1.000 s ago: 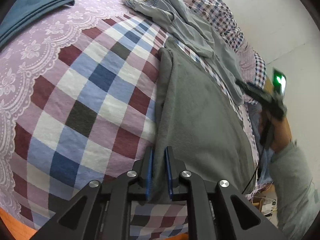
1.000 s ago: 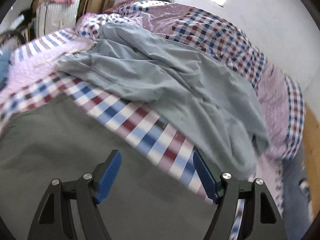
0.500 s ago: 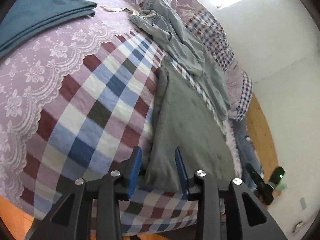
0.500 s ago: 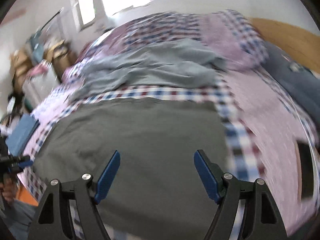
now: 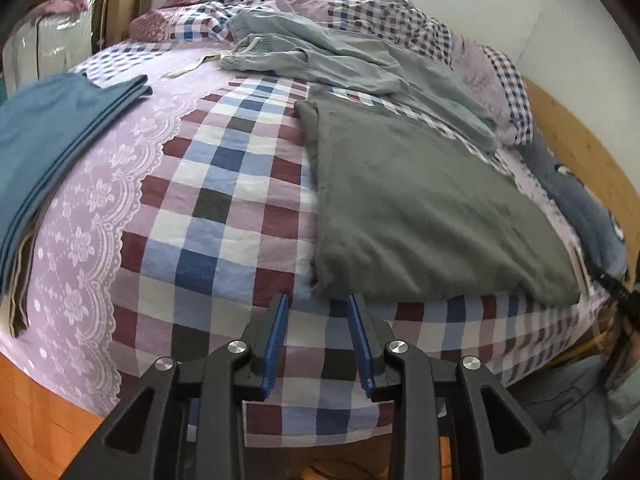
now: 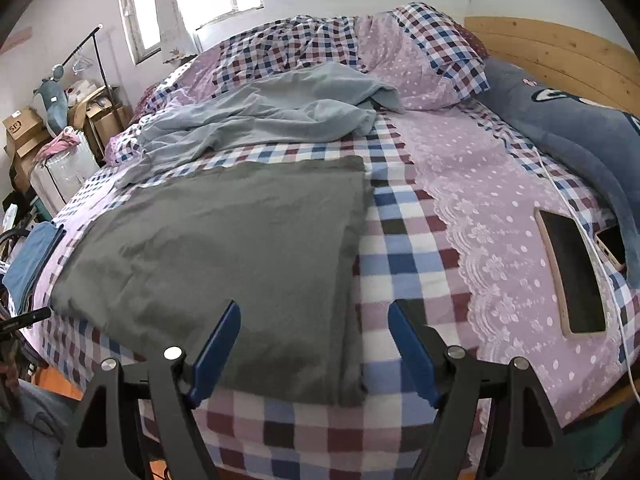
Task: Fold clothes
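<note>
A dark grey folded garment [image 6: 224, 248] lies flat near the front edge of a checked bedspread [image 5: 224, 216], with both grippers hovering empty before it.

The left gripper [image 5: 318, 342] sits just short of the garment's near left corner, its blue pads a modest way apart, holding nothing. The right gripper [image 6: 314, 344] is spread wide over the near right corner. A crumpled pale grey-blue pair of drawstring trousers [image 5: 340, 64] lies just behind, unfolded; a folded teal cloth [image 5: 52, 136] rests well to the left. Risk, as I judge it: a shallow pinch could catch only the top layer, or the bedspread, and undo the fold.
</note>
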### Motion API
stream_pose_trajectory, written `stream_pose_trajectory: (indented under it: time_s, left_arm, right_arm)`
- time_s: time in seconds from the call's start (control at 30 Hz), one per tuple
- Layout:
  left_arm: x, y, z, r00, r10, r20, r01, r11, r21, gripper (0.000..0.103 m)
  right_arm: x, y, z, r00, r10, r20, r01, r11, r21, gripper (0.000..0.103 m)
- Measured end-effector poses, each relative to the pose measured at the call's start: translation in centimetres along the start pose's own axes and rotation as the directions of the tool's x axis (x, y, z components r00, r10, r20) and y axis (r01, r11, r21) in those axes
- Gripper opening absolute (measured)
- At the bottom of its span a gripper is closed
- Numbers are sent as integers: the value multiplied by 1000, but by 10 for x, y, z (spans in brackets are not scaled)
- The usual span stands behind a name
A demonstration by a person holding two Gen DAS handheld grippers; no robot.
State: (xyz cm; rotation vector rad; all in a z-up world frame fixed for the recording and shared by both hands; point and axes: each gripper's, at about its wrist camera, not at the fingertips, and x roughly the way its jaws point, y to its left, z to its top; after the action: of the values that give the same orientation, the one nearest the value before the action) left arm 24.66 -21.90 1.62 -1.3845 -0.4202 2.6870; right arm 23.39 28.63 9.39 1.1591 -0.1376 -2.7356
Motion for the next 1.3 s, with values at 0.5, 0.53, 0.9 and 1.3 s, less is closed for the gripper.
stream_pose_trajectory:
  time_s: [0.5, 0.53, 0.9, 1.3]
  left_arm:
    - [7, -17, 4, 999, 35, 22, -37, 997, 68, 16]
    - [7, -18, 4, 999, 33, 24, -34, 997, 72, 11]
    - [-5, -19, 5, 993, 66, 93, -72, 995, 62, 3]
    - [-4, -19, 5, 990, 123, 68, -127, 990, 64, 2]
  right_arm:
    - [-2, -17, -26, 993, 20, -113, -25, 999, -48, 59]
    - [1, -14, -28, 992, 26, -125, -34, 997, -63, 58]
    - [4, -6, -33, 992, 7, -122, -21, 993, -112, 4]
    - [-4, -48, -29, 977, -183, -111, 186, 982, 19, 0]
